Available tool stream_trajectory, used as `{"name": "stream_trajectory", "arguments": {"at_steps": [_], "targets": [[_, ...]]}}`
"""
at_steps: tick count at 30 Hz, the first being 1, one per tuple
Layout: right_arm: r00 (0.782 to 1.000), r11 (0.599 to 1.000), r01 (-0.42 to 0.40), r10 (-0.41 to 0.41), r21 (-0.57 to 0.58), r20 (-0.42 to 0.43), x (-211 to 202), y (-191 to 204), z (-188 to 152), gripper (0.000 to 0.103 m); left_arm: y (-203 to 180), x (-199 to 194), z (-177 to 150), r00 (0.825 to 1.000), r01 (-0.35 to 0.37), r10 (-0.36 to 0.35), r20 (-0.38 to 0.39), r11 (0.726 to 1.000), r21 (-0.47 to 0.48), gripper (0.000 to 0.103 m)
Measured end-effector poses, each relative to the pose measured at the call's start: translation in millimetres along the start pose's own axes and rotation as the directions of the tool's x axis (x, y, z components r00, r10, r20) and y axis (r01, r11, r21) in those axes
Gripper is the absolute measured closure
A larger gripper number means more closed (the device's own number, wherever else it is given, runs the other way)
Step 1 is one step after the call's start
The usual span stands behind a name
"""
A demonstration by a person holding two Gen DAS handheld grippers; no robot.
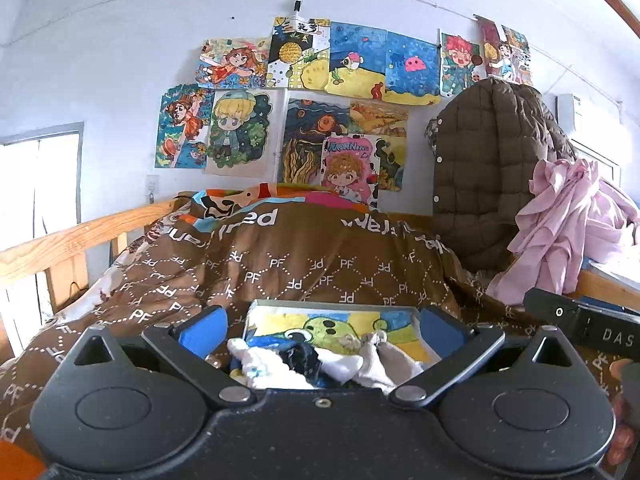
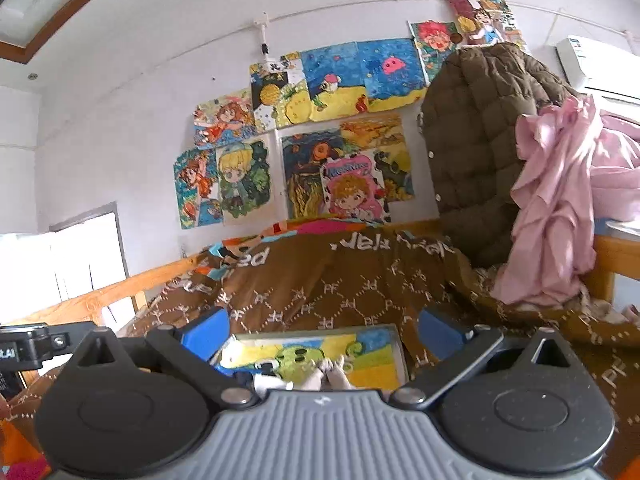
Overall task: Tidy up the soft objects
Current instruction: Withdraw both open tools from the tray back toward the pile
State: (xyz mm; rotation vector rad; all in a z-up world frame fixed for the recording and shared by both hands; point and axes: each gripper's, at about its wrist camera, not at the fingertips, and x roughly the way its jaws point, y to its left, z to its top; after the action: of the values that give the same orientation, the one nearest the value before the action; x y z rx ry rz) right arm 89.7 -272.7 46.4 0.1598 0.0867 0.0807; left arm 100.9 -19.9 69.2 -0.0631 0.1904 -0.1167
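Black linkage arms and blue pads fill the foreground as you hold both tools over a bed. Your left gripper (image 1: 322,326) stands wide open, gripping nothing, its blue pads (image 1: 208,326) flanking a shallow painted tray (image 1: 332,305) resting on the brown quilt (image 1: 280,264). Inside the tray, low and close to the lens, lies a jumble of small soft pieces (image 1: 320,364), white, grey and dark; they look like socks, though you cannot be sure. Your right gripper (image 2: 322,334) is likewise spread wide and empty, aimed at the same tray from just beside the left tool.

By the look of it you are at the picking stage, with nothing yet lifted. The next move calls for lowering one open pair of fingers onto a single piece, closing on enough cloth to separate it from the tangle. A brown padded jacket (image 1: 484,168) and pink garment (image 1: 568,220) hang well apart at the bed's far end.
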Motion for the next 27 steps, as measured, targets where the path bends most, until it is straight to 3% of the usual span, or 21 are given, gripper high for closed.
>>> {"name": "stream_trajectory", "arguments": {"at_steps": [5, 18, 22, 27], "targets": [[0.999, 0.999, 0.026, -0.026, -0.025, -0.036, -16, 7, -12, 0.0, 9, -17, -25, 1.0, -0.019, 0.019, -0.008, 1.0, 0.009, 0.001], [0.984, 0.995, 0.074, -0.083, -0.06, -0.16, -25, 18, -35, 0.0, 26, -1, -48, 0.983, -0.071, 0.069, -0.17, 0.997, -0.005, 0.001], [0.962, 0.993, 0.096, -0.112, -0.073, -0.251, -14, 16, -43, 0.0, 28, 6, -54, 0.971, -0.076, 0.072, -0.229, 0.997, -0.008, 0.001], [0.928, 0.995, 0.104, -0.095, 0.005, -0.361, -3, 2, -52, 0.0, 24, 12, -58, 0.961, -0.049, 0.047, -0.271, 0.999, 0.001, 0.001]]}}
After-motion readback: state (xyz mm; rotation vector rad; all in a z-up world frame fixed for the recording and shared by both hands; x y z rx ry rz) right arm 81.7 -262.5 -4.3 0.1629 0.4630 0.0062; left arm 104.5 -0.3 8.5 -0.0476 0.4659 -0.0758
